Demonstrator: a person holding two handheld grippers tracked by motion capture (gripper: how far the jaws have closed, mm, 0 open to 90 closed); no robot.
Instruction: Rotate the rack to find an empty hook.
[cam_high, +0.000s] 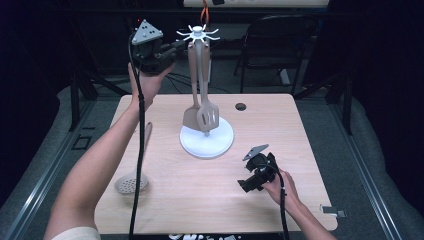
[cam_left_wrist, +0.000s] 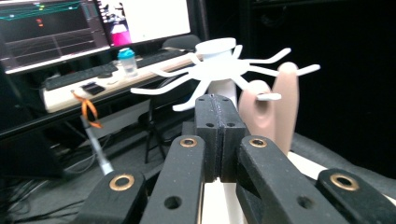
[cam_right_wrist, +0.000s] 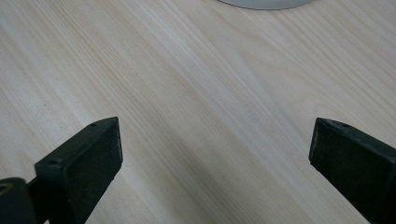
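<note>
A white utensil stand (cam_high: 206, 142) rises from its round base at the table's middle, topped by a crown of hooks (cam_high: 198, 33). Two beige utensils hang from it: a solid spatula (cam_high: 190, 118) and a slotted turner (cam_high: 208, 117). My left gripper (cam_high: 176, 46) is held high, just left of the crown, its jaws shut with nothing between them. In the left gripper view the shut tips (cam_left_wrist: 215, 100) sit right below the hooks (cam_left_wrist: 219, 65), with the two handle tops (cam_left_wrist: 273, 109) beyond. My right gripper (cam_high: 246, 184) rests low on the table, right of the base, open (cam_right_wrist: 215, 154) over bare wood.
A perforated skimmer (cam_high: 131, 183) with a dark handle lies near the table's left edge, partly under my left forearm and cable. A cable hole (cam_high: 240, 106) is at the back of the table (cam_high: 280, 200). A chair (cam_high: 280, 45) stands behind, and a desk with monitors (cam_left_wrist: 93, 23).
</note>
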